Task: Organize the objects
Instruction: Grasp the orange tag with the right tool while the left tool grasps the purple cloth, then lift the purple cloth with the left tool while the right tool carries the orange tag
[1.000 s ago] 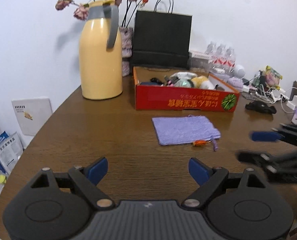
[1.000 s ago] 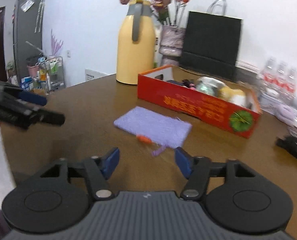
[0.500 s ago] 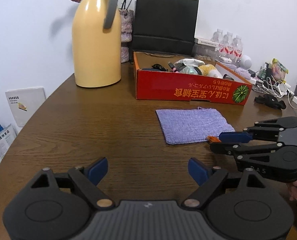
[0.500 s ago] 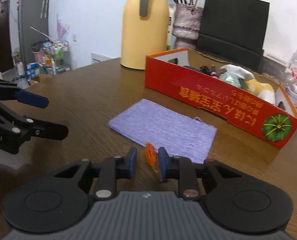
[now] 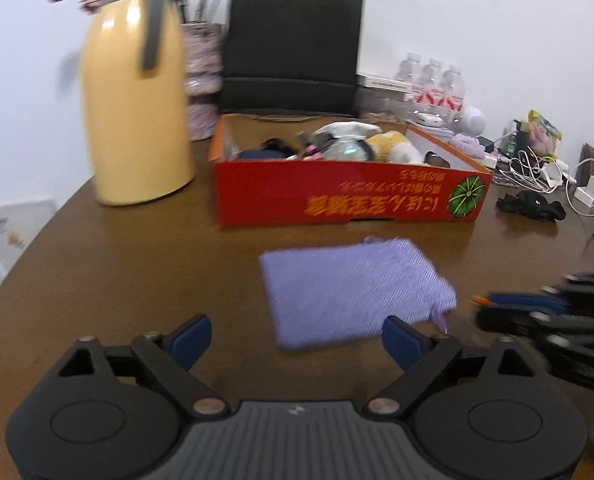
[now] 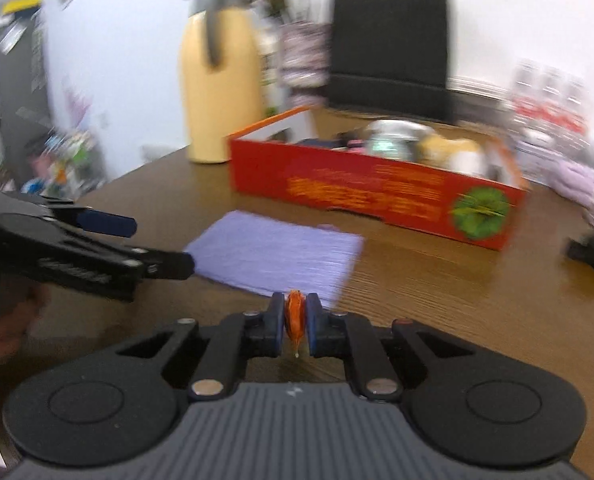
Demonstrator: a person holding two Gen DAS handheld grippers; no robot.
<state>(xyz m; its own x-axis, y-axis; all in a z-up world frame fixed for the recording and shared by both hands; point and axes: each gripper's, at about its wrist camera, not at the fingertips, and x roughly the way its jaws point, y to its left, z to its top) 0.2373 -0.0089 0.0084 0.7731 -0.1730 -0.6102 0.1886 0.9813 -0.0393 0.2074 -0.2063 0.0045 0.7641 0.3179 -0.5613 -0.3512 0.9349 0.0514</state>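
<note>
Purple cloth, a flat drawstring pouch (image 5: 353,292), lies on the brown wooden table (image 5: 137,264) just in front of the red cardboard box (image 5: 345,200), which holds assorted small items. The right gripper (image 6: 296,316) has just been closing, and its pads now pinch the small orange tassel (image 6: 296,314) at the pouch's near corner (the pouch's cord end). The left gripper (image 5: 297,338) has just been widening and its jaws stand wide apart with nothing between them, low over the table at the pouch's near-left edge. Behind the box stand a yellow thermos (image 5: 135,96) and a black paper bag (image 5: 293,44).
</note>
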